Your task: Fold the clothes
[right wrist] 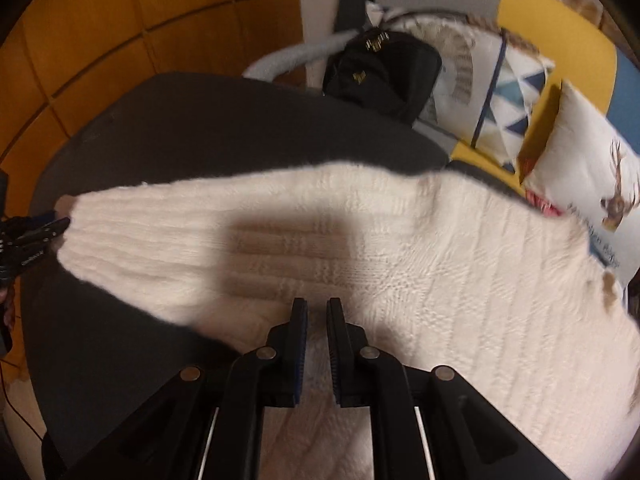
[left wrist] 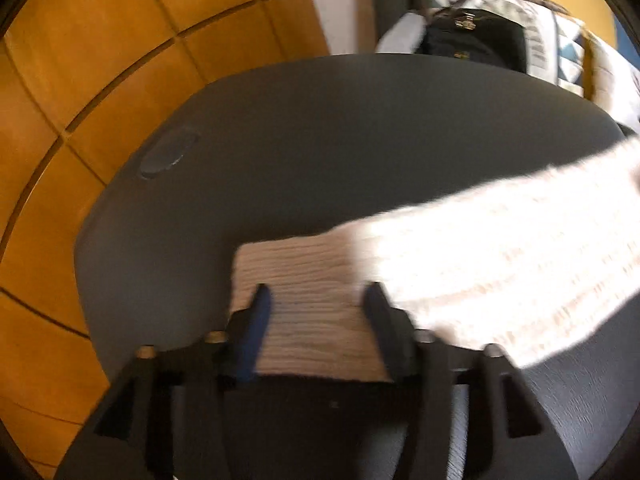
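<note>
A cream knitted sweater (right wrist: 420, 264) lies on a dark grey round table (right wrist: 200, 132), one sleeve (right wrist: 168, 236) stretched out to the left. In the left wrist view the sleeve cuff (left wrist: 308, 292) lies between the fingers of my left gripper (left wrist: 318, 294), which is open with its jaws wide apart. That gripper also shows at the left edge of the right wrist view (right wrist: 36, 232), at the cuff end. My right gripper (right wrist: 317, 305) hovers over the sweater's body near the armpit; its jaws stand a narrow gap apart with nothing visibly held.
The table (left wrist: 320, 140) has a round inset cap (left wrist: 168, 154) at its left. Behind it a black bag (right wrist: 380, 72) and patterned pillows (right wrist: 580, 184) rest on a yellow seat. The floor (left wrist: 80, 80) is orange tile.
</note>
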Demonstrator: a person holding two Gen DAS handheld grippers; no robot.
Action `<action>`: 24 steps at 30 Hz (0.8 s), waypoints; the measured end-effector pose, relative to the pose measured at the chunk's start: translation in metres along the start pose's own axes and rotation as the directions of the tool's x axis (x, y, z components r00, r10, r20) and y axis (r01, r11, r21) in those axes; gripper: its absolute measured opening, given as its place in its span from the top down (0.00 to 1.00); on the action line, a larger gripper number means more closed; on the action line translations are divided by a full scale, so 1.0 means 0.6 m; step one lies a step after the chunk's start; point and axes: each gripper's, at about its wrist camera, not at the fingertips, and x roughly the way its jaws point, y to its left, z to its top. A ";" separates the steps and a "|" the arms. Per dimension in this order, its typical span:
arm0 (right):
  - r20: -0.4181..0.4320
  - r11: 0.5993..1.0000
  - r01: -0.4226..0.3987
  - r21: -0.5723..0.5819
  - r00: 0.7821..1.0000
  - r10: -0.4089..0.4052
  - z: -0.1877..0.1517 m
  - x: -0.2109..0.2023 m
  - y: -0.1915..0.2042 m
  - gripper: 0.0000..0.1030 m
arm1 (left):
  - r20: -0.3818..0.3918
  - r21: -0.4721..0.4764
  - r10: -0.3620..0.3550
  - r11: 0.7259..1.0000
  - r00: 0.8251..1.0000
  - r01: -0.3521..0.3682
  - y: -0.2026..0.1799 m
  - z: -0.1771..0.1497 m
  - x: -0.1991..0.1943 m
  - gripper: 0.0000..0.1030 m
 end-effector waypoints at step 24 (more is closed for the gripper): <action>0.198 0.956 -0.106 0.275 0.979 0.052 -0.226 -0.248 -0.083 0.83 | 0.230 0.094 -0.485 0.874 0.844 0.477 -0.209 -0.043 -0.324 0.28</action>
